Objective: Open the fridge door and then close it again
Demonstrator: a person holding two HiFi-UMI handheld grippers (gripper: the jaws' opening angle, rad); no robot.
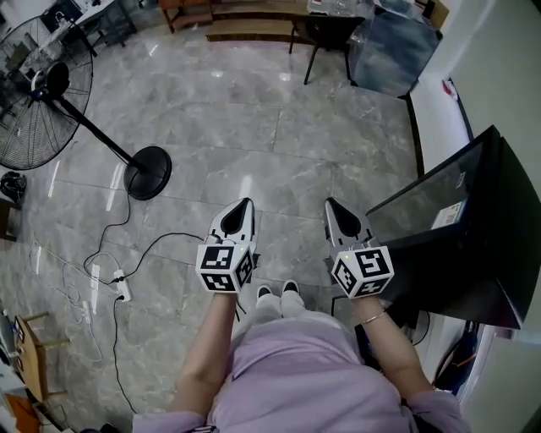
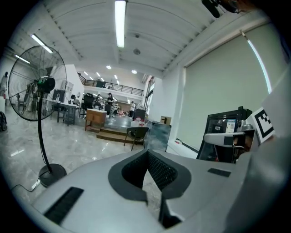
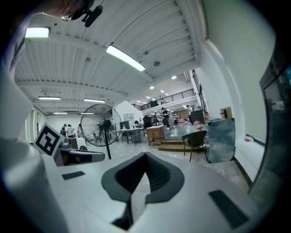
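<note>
A black fridge (image 1: pixel 461 232) with a glass door stands low at the right in the head view, its door closed as far as I can tell. It also shows as a dark cabinet (image 2: pixel 223 136) at the right in the left gripper view and as a dark edge (image 3: pixel 277 132) in the right gripper view. My left gripper (image 1: pixel 246 203) is shut and holds nothing, pointing forward over the floor. My right gripper (image 1: pixel 330 204) is shut and empty too, just left of the fridge's front corner and apart from it. In their own views the left jaws (image 2: pixel 148 154) and right jaws (image 3: pixel 145 159) meet at the tips.
A black pedestal fan (image 1: pixel 51 101) stands at the far left, its round base (image 1: pixel 148 172) on the marble floor. A power strip with cables (image 1: pixel 122 287) lies at the lower left. A dark chair (image 1: pixel 325 34) and wooden benches (image 1: pixel 254 21) are at the back.
</note>
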